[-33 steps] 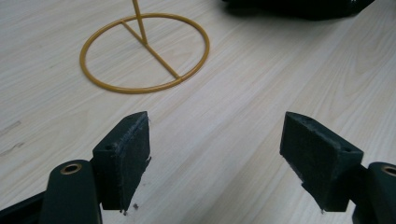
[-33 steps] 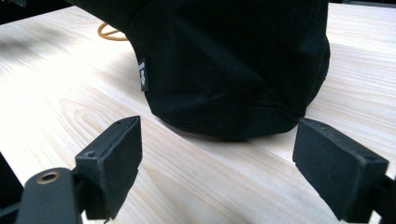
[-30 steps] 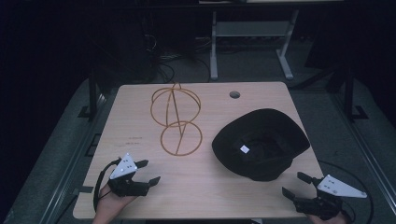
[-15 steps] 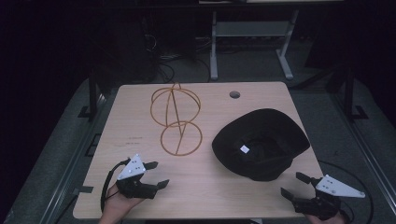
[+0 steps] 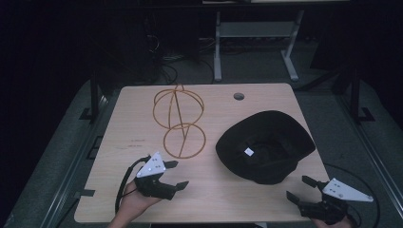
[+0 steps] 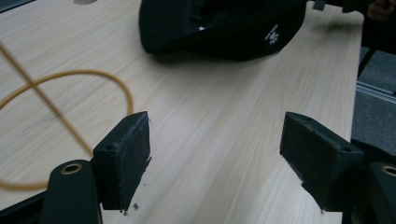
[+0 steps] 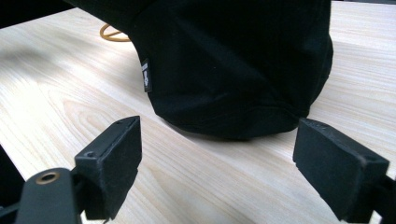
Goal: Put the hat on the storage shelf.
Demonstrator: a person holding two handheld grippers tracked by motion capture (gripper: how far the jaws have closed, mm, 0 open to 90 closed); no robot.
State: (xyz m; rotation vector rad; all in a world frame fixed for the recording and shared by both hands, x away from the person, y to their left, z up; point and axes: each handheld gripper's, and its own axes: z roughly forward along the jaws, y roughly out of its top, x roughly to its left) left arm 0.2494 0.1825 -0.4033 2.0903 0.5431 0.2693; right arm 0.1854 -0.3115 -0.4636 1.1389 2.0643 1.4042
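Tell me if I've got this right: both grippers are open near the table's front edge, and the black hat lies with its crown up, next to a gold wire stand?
Not quite. The black hat lies upside down, opening upward; the high view shows its inside and a small white label. The rest holds: the left gripper and right gripper are open, and the gold wire stand sits beside the hat.

**Black hat and wire stand on the tabletop**

You have a black bucket hat (image 5: 266, 147) lying upside down on the right half of the tabletop (image 5: 223, 199), its opening facing up and a small white label showing inside the crown. Its soft brim spreads around it, a little rumpled. To its left you see a golden wire stand (image 5: 178, 121), a round cage rising above a flat ring base, just beside the hat.
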